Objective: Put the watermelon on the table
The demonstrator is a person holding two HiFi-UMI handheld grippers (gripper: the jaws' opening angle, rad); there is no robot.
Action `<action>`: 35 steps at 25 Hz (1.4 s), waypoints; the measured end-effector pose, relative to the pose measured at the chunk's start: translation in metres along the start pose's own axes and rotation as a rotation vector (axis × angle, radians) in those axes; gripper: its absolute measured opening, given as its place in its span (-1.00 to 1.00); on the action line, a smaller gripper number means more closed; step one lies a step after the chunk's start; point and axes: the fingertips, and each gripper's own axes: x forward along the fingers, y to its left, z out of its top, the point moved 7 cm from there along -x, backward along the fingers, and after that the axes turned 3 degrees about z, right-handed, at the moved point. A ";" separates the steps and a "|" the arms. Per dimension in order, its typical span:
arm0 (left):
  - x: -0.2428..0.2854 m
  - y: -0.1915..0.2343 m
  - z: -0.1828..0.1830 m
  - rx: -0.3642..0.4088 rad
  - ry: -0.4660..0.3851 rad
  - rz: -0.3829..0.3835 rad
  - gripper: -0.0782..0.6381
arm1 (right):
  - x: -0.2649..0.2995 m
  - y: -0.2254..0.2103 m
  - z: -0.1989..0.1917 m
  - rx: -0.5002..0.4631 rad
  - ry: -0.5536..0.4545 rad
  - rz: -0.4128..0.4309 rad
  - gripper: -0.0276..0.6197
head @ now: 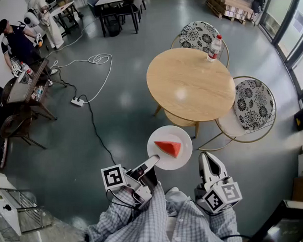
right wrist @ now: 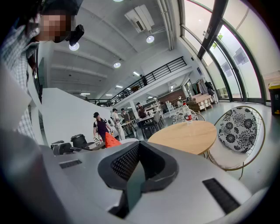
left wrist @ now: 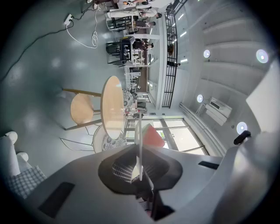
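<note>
My left gripper is clamped on the near rim of a white plate; in the left gripper view the plate rim runs edge-on between the pads. A watermelon slice sits on the plate, red side up, held in the air over the floor, just short of the round wooden table and not on it. My right gripper is beside the plate, jaws pressed together, nothing in them. A bottle stands at the table's far edge. Two patterned chairs stand by the table.
</note>
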 end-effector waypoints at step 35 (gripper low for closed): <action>-0.004 0.006 0.012 -0.002 0.071 -0.003 -0.70 | 0.019 0.024 -0.029 0.414 0.031 0.065 -0.66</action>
